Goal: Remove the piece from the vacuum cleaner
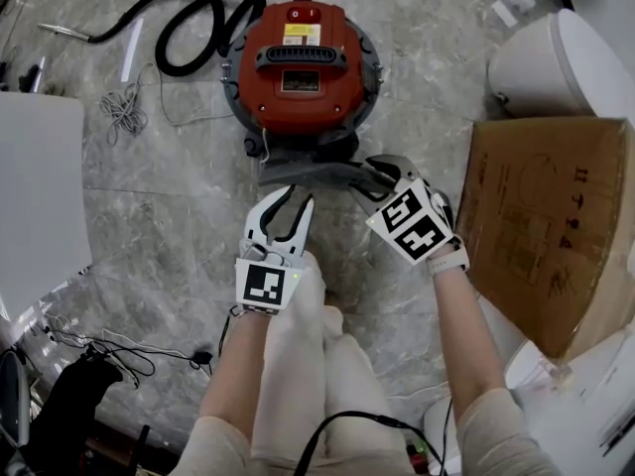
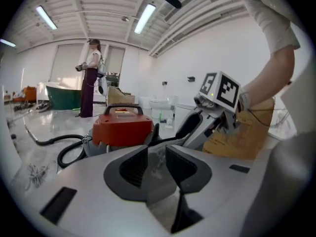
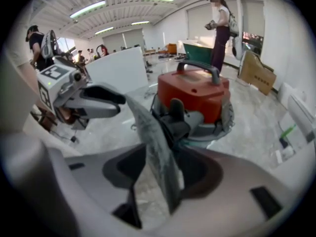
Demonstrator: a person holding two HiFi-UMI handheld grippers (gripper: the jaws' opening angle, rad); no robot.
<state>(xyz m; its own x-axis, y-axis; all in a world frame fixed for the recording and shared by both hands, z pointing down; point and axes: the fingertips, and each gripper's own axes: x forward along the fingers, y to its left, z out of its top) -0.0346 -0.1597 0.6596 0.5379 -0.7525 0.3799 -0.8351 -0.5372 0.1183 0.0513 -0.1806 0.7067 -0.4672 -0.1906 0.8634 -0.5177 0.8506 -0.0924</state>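
Grey marble floor (image 1: 149, 226) carries everything. Big brown cardboard box (image 1: 556, 226) sits on the right and a flat white board (image 1: 35, 186) on the left.

Round red vacuum cleaner with a black carry handle (image 1: 303, 62) stands upright at top centre. Its black ribbed hose (image 1: 198, 23) loops off to the upper left. A thin white cable (image 1: 124, 107) lies tangled on the floor left of the vacuum cleaner.

The task's thing is a flat dark-grey plate piece (image 1: 308, 175). It lies across the front base of the vacuum cleaner, between the machine and both grippers. I can't tell whether it is still seated in the machine.

Right gripper (image 1: 375, 179) is at the right end of the piece. In the right gripper view its fingers are spread wide with the piece (image 3: 158, 147) standing edge-on in the gap. The left pad is clear of the piece, so there is no clamp.

Left gripper (image 1: 290, 204) sits just below the piece with its tips pointed at it. In the left gripper view its fingers (image 2: 133, 164) stand partly apart, with only floor showing between them.

A person stands in the background beyond the vacuum cleaner.
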